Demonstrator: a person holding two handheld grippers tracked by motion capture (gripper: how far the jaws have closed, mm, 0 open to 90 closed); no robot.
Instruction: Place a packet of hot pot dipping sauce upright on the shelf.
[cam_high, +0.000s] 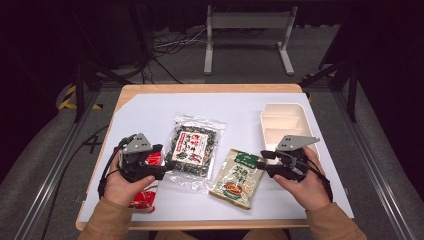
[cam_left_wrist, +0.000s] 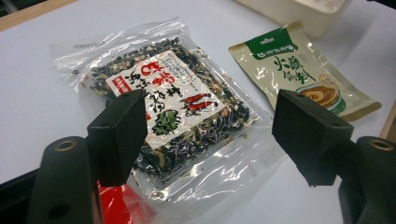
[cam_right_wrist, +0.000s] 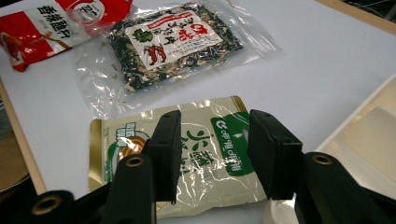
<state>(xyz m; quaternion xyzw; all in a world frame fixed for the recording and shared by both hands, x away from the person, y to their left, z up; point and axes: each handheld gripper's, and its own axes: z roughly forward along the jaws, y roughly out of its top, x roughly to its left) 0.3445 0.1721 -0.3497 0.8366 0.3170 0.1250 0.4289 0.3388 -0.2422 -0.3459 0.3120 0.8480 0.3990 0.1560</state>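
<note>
I have both hands low over the near half of the white table (cam_high: 150, 112), forearms coming in from the front edge and angled slightly inward. My left hand (cam_high: 122, 186) wraps the left gripper (cam_left_wrist: 210, 126) from below, its grey plate on top, and the tool points across toward the clear seaweed packet (cam_high: 191, 145); its jaws stand well apart with nothing between them, hovering over the packet's near corner. A red sachet (cam_high: 144, 198) lies just under that hand. My right hand (cam_high: 305, 187) holds the right gripper (cam_right_wrist: 212, 154) level, aimed leftward at the green-and-beige sauce pouch (cam_high: 238, 177), jaws parted and empty above the pouch's top edge. The pouch lies flat between the seaweed packet and the cream lunch box (cam_high: 285, 120) at the right.
</note>
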